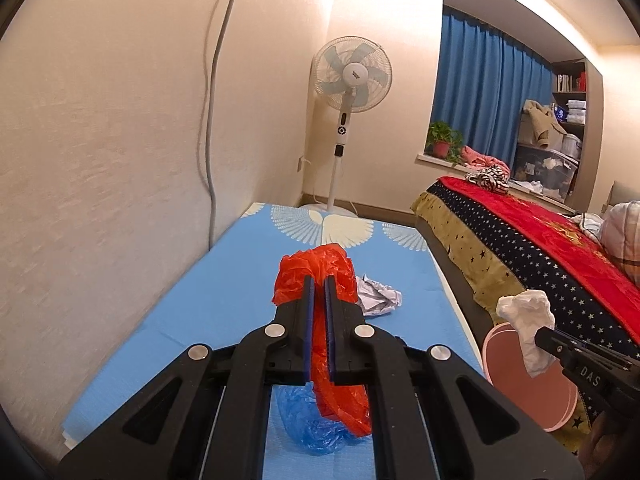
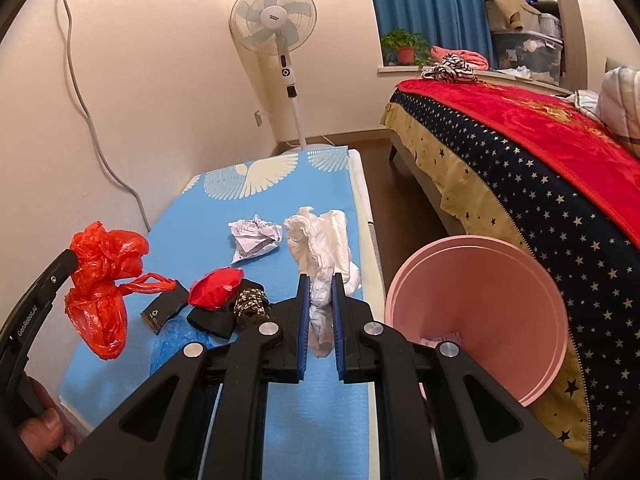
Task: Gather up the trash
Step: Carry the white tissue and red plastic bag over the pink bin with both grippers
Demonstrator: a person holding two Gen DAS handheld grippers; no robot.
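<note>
Your left gripper (image 1: 318,280) clamps red plastic bag (image 1: 316,268), lifted above blue mat (image 1: 208,304); blue plastic bag (image 1: 316,432) lies under it. Your right gripper (image 2: 320,280) pinches white crumpled tissue (image 2: 320,248), raised beside pink bin (image 2: 480,300). On mat past your fingers: small red wrapper (image 2: 216,286), black packet (image 2: 164,312), then crumpled paper ball (image 2: 254,238). Beyond: bed with star blanket (image 2: 520,184), standing fan (image 2: 274,20), blue curtain (image 1: 488,88).

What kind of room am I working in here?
Most likely a bedroom: a bed with a red starred blanket, a standing fan by the wall, and blue curtains over the window.
</note>
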